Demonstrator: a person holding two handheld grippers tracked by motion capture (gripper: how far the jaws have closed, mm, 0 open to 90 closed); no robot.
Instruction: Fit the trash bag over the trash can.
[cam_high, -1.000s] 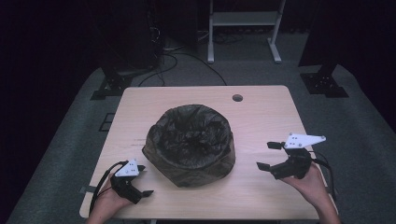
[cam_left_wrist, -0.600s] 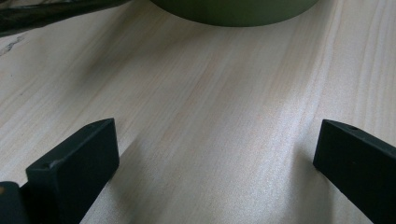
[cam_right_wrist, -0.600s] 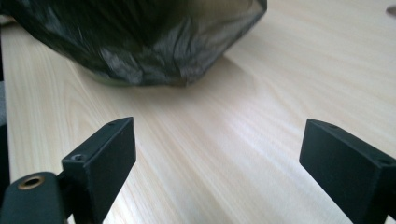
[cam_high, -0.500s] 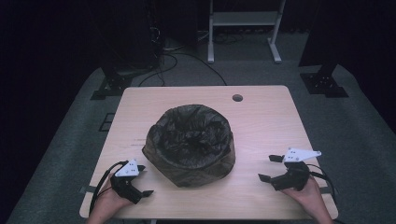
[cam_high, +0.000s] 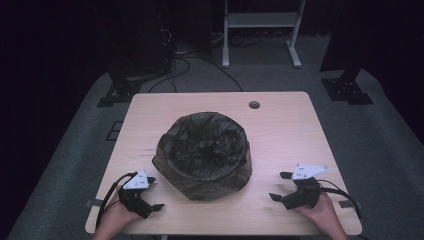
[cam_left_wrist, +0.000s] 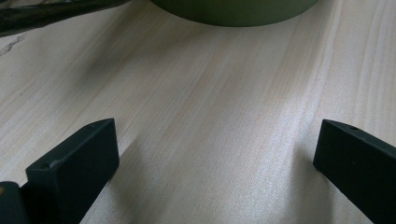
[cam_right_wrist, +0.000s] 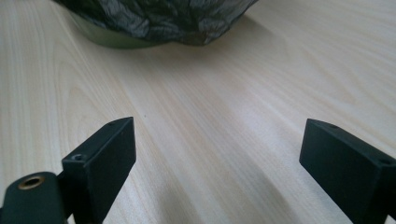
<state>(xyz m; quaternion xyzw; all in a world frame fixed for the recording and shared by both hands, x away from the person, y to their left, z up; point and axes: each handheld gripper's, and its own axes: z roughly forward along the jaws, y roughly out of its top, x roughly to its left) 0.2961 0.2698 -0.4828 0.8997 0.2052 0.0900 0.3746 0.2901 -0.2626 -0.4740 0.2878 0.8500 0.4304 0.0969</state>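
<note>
A round green bin (cam_high: 204, 152) lined with a crumpled black bag stands in the middle of the wooden table (cam_high: 285, 130). My left gripper (cam_high: 155, 194) rests near the front left edge, just left of the bin, jaws wide apart with nothing between them. In the left gripper view its gripper (cam_left_wrist: 217, 154) faces bare wood, with the bin's green base (cam_left_wrist: 233, 11) and a bit of the bag (cam_left_wrist: 46, 13) ahead. My right gripper (cam_high: 278, 186) sits open at the front right. In the right gripper view the gripper (cam_right_wrist: 217, 149) points at the bag (cam_right_wrist: 163, 16) hanging over the green wall (cam_right_wrist: 112, 39).
A small round hole (cam_high: 254, 105) lies in the table's far side. Beyond the table, on grey carpet, stand a white frame (cam_high: 260, 20), dark stand feet (cam_high: 345, 90) and cables (cam_high: 185, 55). Bare wood lies between each gripper and the bin.
The right gripper has moved back toward the front edge and come down lower over the table, still open. The left gripper and the bin have stayed put.
</note>
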